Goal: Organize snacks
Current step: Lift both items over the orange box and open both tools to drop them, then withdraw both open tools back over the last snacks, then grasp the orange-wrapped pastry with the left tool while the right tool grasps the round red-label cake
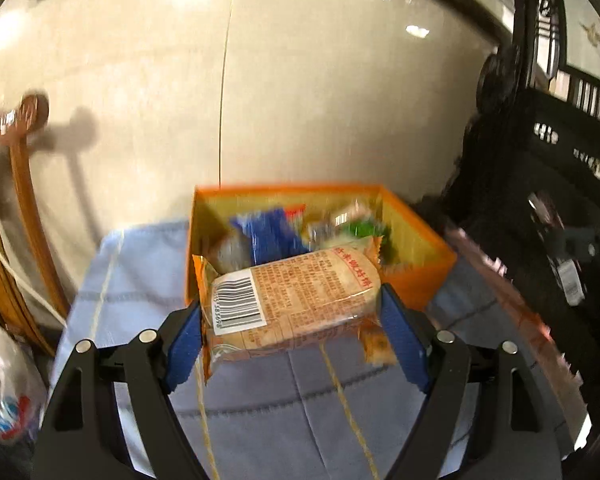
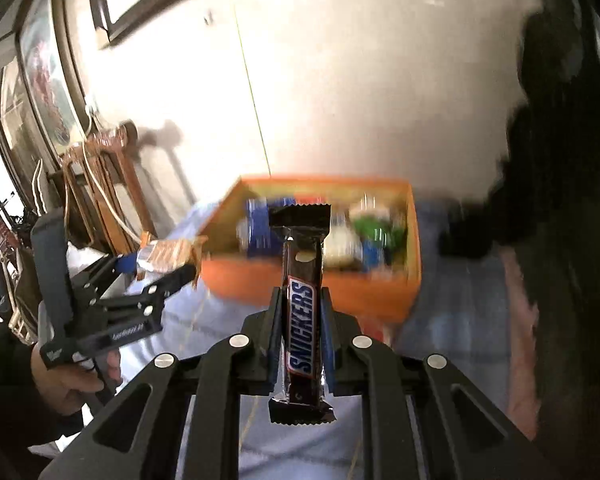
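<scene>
My left gripper (image 1: pixel 292 312) is shut on an orange pack of rice crackers (image 1: pixel 292 300) with a barcode label, held just in front of the near rim of an orange box (image 1: pixel 420 280). The box holds several snacks, among them a blue packet (image 1: pixel 272 236) and a green one (image 1: pixel 364 226). My right gripper (image 2: pixel 302 308) is shut on a Snickers bar (image 2: pixel 302 320), held upright before the same orange box (image 2: pixel 340 292). The left gripper (image 2: pixel 160 268) with its cracker pack (image 2: pixel 168 254) also shows in the right wrist view, at the box's left.
The box stands on a light blue quilted cloth (image 1: pixel 260 400) against a pale wall (image 1: pixel 320 100). A wooden chair (image 1: pixel 16 184) stands at the left with a plastic bag (image 1: pixel 4 392) below it. Dark carved furniture (image 1: pixel 560 160) is at the right.
</scene>
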`<state>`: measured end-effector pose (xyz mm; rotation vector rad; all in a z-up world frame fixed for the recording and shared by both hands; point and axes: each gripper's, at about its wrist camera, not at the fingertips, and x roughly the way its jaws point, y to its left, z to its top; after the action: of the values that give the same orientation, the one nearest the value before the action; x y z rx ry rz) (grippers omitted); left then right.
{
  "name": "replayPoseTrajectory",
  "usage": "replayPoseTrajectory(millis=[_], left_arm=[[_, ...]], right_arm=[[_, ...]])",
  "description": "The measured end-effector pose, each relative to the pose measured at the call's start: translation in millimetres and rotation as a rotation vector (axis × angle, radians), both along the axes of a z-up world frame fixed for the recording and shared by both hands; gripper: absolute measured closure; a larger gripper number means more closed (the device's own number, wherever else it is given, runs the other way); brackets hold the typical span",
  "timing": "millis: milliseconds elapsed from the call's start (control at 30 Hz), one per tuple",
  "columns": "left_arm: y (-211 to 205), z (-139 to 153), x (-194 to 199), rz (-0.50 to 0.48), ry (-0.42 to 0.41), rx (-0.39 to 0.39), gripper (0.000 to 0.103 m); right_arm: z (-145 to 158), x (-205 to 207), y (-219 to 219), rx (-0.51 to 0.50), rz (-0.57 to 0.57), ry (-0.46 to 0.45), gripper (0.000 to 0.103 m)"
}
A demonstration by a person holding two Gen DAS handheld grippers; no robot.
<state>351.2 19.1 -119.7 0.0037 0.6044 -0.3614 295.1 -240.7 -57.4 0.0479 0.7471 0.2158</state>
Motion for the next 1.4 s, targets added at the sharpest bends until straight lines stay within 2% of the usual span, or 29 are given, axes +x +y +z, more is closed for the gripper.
replayPoseTrajectory(millis=[300, 433, 467, 500, 533, 567, 600, 667, 767, 900, 1000, 1100, 1267, 1400], left_arm=[[-31, 78, 69, 0.003, -0.138, 0.063, 0.025], [-42, 95, 103, 0.034, -0.163, 0.092, 0.024], [-46, 92, 114, 0.041, -0.15, 0.103, 0.018], [-47, 88, 124, 0.046, -0.127, 0.105, 0.012], [-48, 82, 132, 0.057, -0.097, 0.108, 0.004], [-46, 76, 137, 0.079, -0.072, 0.118, 0.004], [-43, 68, 140, 0.107, -0.046, 0.127, 0.004], [-36, 57, 135, 0.11, -0.031, 0.122, 0.004], [-31, 41, 119, 0.088, -0.027, 0.161, 0.004], [-30, 15, 78, 0.016, 0.008, 0.16, 0.004], [-38, -19, 40, -0.071, 0.054, 0.183, 0.004], [-45, -62, 11, -0.133, 0.123, 0.198, 0.004], [-48, -114, -3, -0.107, 0.25, 0.178, 0.004], [-55, -126, 3, -0.086, 0.248, 0.177, 0.004]], right_arm=[[89, 81, 5, -0.061, 0.003, -0.128, 0.086], [107, 118, 5, -0.067, -0.008, -0.153, 0.086], [106, 130, 3, -0.058, -0.009, -0.143, 0.085], [103, 138, 2, -0.06, -0.017, -0.126, 0.067], [97, 147, 0, -0.067, -0.031, -0.106, 0.047], [87, 155, -4, -0.107, -0.077, -0.077, 0.012], [81, 154, -6, -0.132, -0.097, -0.076, 0.007], [70, 148, -11, -0.139, -0.094, -0.069, 0.007], [48, 134, -21, -0.117, -0.106, -0.018, 0.007], [9, 101, -27, -0.14, -0.112, 0.055, 0.007], [-36, 72, -34, -0.127, -0.142, 0.133, 0.007], [-95, 52, -39, -0.131, -0.181, 0.243, 0.007], [-165, 55, -40, -0.153, -0.274, 0.351, 0.007], [-188, 71, -30, -0.132, -0.296, 0.357, 0.007]])
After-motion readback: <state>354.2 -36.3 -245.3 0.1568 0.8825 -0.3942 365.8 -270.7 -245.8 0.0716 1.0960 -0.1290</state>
